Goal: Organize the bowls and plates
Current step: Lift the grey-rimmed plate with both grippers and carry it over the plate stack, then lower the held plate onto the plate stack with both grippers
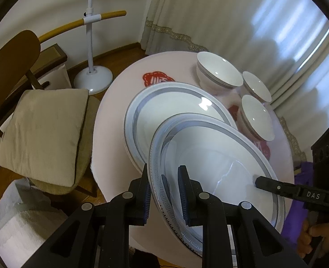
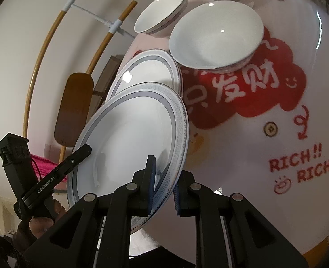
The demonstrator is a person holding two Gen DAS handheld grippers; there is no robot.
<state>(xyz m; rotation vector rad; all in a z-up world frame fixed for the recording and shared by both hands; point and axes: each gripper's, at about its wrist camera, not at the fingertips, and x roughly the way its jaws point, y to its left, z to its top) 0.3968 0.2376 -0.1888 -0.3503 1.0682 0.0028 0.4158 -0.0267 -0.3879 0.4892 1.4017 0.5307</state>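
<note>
The left wrist camera sits just behind the left hand-held gripper (image 1: 164, 187), looking forward along its fingers and down across the round bench (image 1: 117, 102) from its near edge, very close to the near plate (image 1: 211, 156). It faces toward the curtain (image 1: 209, 11) and the chair (image 1: 43, 125) beyond. The right wrist camera rides behind the right hand-held gripper (image 2: 164, 185), looking down on the same bench (image 2: 276, 102) from the opposite side of that plate (image 2: 128, 138), equally close. Both views share the near plate, the far plate (image 1: 171, 107) (image 2: 146, 71), three bowls, and each shows the other hand-held gripper at its side edge.
</note>
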